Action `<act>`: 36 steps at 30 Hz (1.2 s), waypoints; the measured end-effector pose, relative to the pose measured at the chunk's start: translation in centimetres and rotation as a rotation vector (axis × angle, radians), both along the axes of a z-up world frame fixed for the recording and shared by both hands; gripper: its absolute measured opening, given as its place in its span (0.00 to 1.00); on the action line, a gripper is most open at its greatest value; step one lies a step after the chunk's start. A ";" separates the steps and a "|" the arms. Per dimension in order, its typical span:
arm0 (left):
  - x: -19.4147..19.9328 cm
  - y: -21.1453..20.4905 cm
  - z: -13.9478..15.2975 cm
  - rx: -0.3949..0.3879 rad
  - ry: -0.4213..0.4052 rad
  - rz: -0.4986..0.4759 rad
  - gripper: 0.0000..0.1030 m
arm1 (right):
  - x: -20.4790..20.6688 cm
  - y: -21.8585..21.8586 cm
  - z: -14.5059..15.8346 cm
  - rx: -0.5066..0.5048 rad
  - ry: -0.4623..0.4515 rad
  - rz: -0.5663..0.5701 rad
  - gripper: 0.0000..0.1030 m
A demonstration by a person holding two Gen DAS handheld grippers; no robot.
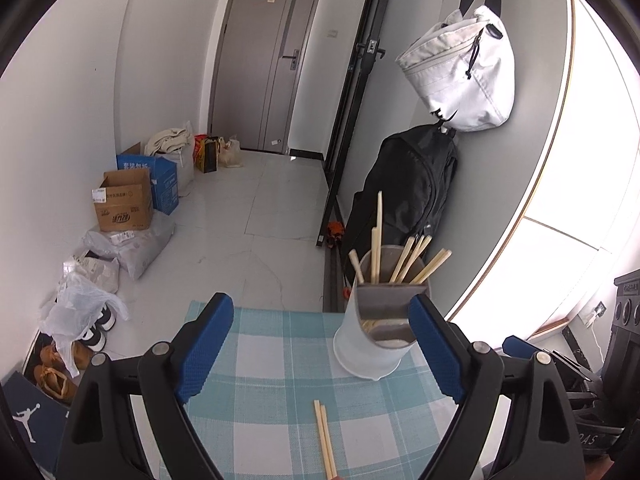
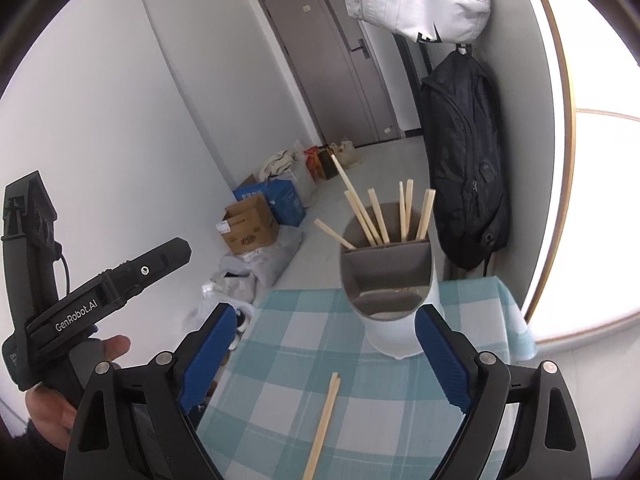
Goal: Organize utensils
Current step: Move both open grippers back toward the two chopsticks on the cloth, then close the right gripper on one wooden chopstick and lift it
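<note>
A white bag hangs above a black backpack; cardboard boxes line the wall.

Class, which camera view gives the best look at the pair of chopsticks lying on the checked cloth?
The right wrist view: the chopsticks show a longer stretch there, centred between open jaws. The left wrist view shows a shorter stretch, cut off at the frame's bottom edge.

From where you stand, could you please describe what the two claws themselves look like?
Both match: the left claw and right claw have black angular arms with silver pivot screws and textured blue pads. In the right wrist view, the left one's black body reads "GenRobot.AI" in white, with a thin black cable.
</note>
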State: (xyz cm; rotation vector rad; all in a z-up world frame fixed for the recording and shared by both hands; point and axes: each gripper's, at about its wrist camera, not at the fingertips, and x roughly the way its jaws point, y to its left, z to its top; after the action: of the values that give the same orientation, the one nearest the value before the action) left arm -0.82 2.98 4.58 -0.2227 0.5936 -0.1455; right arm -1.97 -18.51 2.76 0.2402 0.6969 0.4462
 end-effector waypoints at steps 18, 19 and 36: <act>1.2 4.8 -8.7 -0.085 0.211 0.085 0.84 | 3.0 5.3 -11.4 -0.165 0.358 0.100 0.56; 1.3 4.9 -8.8 -0.081 0.217 0.085 0.84 | 3.4 5.8 -12.1 -0.169 0.386 0.111 0.50; 1.7 8.0 -9.3 -0.190 0.286 0.144 0.84 | 6.6 9.7 -17.2 -0.355 0.518 0.147 0.20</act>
State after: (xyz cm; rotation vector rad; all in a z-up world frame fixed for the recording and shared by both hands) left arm 0.92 11.02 -4.71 -0.4745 0.8465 -0.0303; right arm 4.67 -8.84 -14.45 -0.0380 1.2912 0.3941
